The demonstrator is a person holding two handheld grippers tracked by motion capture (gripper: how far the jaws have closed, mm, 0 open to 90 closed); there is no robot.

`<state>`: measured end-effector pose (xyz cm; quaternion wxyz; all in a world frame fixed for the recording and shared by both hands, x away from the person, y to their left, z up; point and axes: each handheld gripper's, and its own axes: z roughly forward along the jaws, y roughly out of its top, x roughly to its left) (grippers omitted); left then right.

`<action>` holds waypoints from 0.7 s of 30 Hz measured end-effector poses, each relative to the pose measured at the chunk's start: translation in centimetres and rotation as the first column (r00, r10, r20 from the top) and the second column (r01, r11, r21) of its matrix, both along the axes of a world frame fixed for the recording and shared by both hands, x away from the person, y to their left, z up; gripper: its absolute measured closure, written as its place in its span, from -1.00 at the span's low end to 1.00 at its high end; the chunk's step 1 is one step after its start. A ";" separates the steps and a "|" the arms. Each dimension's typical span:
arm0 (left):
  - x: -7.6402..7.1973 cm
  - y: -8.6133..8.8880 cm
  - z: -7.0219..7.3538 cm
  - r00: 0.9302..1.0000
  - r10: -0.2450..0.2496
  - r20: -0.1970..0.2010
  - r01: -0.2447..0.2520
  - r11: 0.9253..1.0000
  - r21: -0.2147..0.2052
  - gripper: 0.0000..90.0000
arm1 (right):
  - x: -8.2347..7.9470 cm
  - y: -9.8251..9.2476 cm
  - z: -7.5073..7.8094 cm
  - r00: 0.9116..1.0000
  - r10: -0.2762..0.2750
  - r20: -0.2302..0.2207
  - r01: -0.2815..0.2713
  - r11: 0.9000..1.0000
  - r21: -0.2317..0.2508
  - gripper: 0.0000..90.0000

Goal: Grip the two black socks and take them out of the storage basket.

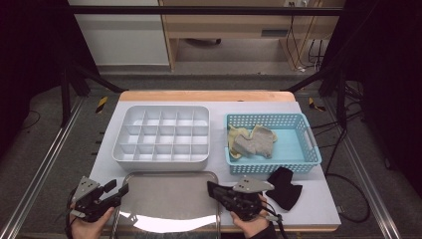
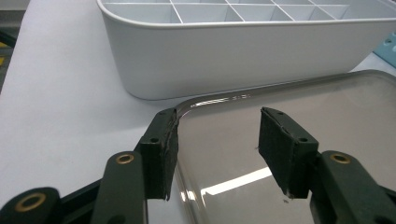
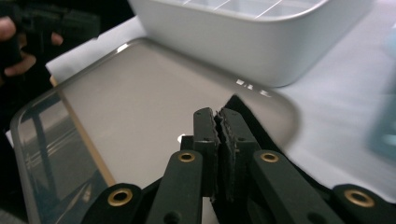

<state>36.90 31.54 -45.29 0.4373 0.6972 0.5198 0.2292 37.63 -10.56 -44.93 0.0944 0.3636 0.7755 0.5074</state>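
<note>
1. At the lower left of the high view, the left gripper [image 1: 118,191] is held in a hand at the near-left corner of the metal tray [image 1: 169,199]. Its jaws stand apart and clamp nothing. In the left gripper view one pad sits outside the curved rim and the other over the tray's floor, so the rim runs between them. Whether the outer pad touches the rim I cannot tell.

2. At the bottom centre of the high view, the right gripper [image 1: 211,188] points toward the frame's left, over the tray's near-right corner. Its jaws are pressed together, and I see nothing pinched between them. A dark patch lies just beyond the tips in the right gripper view, and I cannot tell what it is.

3. The step in hand looks like taking hold of the tray's rim with the left gripper. To do it well:
   - lower until the rim sits deep between the pads, then close squarely across it;
   - grip on a straight run of rim, since the rounded corner may slip;
   - open the right jaws before they are needed.

4. A black cloth [image 1: 284,188] lies on the table [image 1: 219,107], just right of the right hand.

5. Farther up, the white divided box [image 1: 161,134] sits just beyond the tray's far edge.

6. At the centre right is the blue basket [image 1: 271,118], with pale cloths [image 1: 254,142] inside.
</note>
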 end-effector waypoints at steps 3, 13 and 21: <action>0.0 -0.1 0.1 1.000 -0.004 0.003 0.004 1.000 -0.010 0.04 | 0.1 1.8 -1.0 1.000 0.028 -0.015 -0.028 0.999 -0.028 0.90; -0.3 -1.3 1.3 0.999 -0.036 0.034 0.037 0.999 -0.029 0.03 | 0.4 2.9 -1.9 0.997 0.063 -0.041 -0.064 0.997 -0.033 0.61; -0.6 -3.3 3.1 0.996 -0.079 0.052 0.081 0.996 -0.035 0.02 | 0.9 -2.5 0.6 0.994 -0.090 0.057 0.092 0.995 -0.028 0.60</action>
